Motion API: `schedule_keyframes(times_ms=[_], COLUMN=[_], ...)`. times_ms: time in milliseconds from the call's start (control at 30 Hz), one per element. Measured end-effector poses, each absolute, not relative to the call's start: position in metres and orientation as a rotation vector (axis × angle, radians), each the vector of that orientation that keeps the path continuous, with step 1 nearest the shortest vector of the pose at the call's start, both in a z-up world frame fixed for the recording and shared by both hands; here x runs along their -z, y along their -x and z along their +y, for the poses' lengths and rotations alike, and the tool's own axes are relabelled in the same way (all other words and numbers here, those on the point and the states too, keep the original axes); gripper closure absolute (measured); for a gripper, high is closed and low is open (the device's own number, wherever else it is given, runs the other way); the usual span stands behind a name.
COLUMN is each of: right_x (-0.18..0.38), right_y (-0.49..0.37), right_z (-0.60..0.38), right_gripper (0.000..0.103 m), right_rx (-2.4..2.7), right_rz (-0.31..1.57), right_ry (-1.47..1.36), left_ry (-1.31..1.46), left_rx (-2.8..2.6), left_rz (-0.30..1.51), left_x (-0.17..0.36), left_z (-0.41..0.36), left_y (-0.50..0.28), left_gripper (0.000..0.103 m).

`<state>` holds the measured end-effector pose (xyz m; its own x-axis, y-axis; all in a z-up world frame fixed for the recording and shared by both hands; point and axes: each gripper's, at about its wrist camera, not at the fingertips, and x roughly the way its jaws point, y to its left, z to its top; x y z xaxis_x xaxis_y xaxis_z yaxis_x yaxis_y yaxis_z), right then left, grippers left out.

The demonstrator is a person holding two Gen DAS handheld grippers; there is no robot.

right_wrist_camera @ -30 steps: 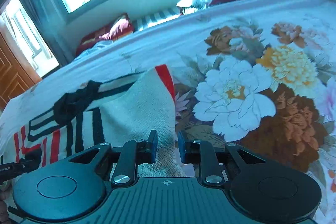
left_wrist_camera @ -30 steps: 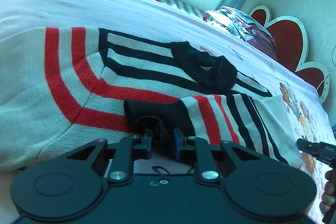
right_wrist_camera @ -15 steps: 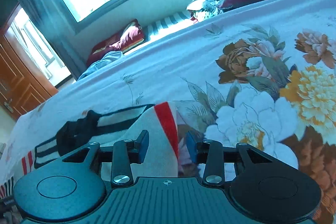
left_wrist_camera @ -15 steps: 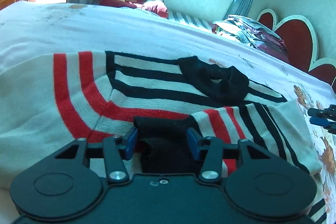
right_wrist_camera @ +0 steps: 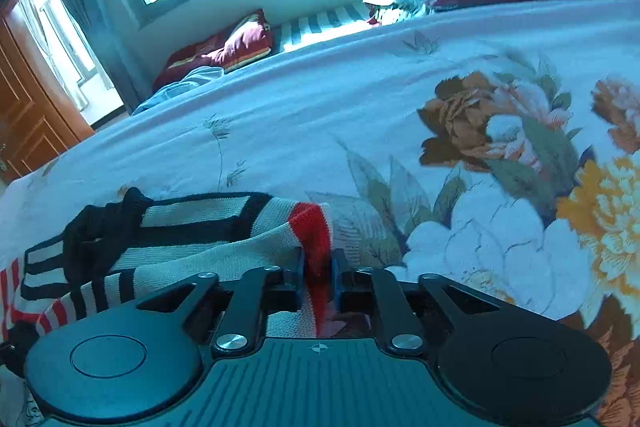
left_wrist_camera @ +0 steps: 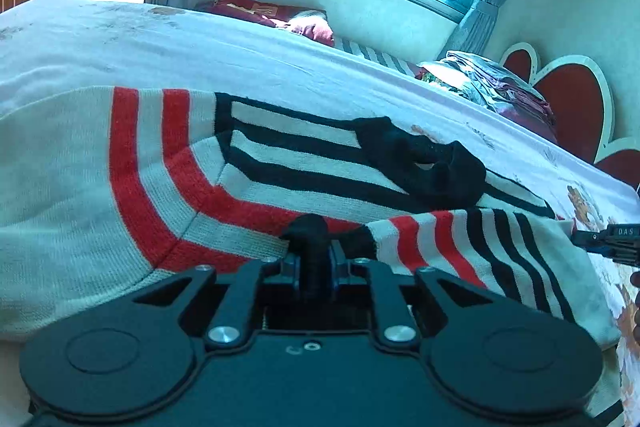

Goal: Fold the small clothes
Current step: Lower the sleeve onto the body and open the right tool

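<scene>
A small cream sweater [left_wrist_camera: 100, 195] with red and black stripes lies spread on the bed, its black collar [left_wrist_camera: 420, 163] toward the far side. One sleeve [left_wrist_camera: 472, 247] is folded across the body. My left gripper [left_wrist_camera: 314, 261] is closing, and its pads pinch the sleeve's black cuff [left_wrist_camera: 308, 227]. In the right wrist view the same sweater [right_wrist_camera: 192, 255] lies at the left. My right gripper [right_wrist_camera: 318, 273] is closing too, with the red-striped edge [right_wrist_camera: 312, 231] of the sweater pinched between its pads. The right gripper's tip [left_wrist_camera: 600, 241] shows at the right edge of the left wrist view.
The bed has a white floral sheet [right_wrist_camera: 460, 187]. A stack of folded bedding [left_wrist_camera: 500, 87] lies against the red heart-shaped headboard [left_wrist_camera: 568, 107]. Beyond the bed are a red cushion [right_wrist_camera: 232, 47], a window and a wooden door [right_wrist_camera: 28, 115].
The left jaws opened wide around the black cuff, then closed on it again. The right gripper slid along the sweater's edge to its red stripe and closed on it.
</scene>
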<state>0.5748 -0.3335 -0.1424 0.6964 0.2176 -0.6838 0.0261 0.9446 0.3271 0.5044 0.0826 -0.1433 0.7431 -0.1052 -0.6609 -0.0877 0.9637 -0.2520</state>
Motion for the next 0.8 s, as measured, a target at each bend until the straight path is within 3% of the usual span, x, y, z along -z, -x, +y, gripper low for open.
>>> schedule_keyframes(times_ms=[33,67,200,333,367,433,800], right_x=[0.134,0.127,0.117,0.130,0.134,0.144,0.136], right_y=[-0.568,-0.562,-0.558,-0.573,-0.577,-0.590,-0.579], right_z=[-0.333,-0.333,-0.312,-0.279,-0.280,-0.289,-0.284], right_gripper=[0.063,0.063,0.064,0.081,0.091,0.102,0.103], right_rx=[-0.074,-0.077,-0.245,-0.199,-0.162,-0.132,-0.182], right_rz=[0.750,0.712,0.704,0.762,0.772,0.802,0.876], right_ry=[-0.284,-0.262,-0.214,-0.049,-0.037,-0.063,-0.020], left_ry=[0.245,0.195,0.135,0.006,-0.023,-0.016,-0.039], left_rx=[-0.040,-0.069,0.154,0.283,0.260,0.222,0.222], left_rz=[0.699,0.648,0.666,0.738,0.768,0.805,0.809], left_x=[0.133,0.122,0.106,0.123,0.130,0.144,0.135], left_z=[0.082,0.077,0.026,-0.044,-0.053,-0.055,-0.048], left_y=[-0.498,-0.492,-0.507,-0.540,-0.548,-0.561,-0.545], left_gripper=[0.072,0.063,0.055,0.051,0.053,0.054,0.053])
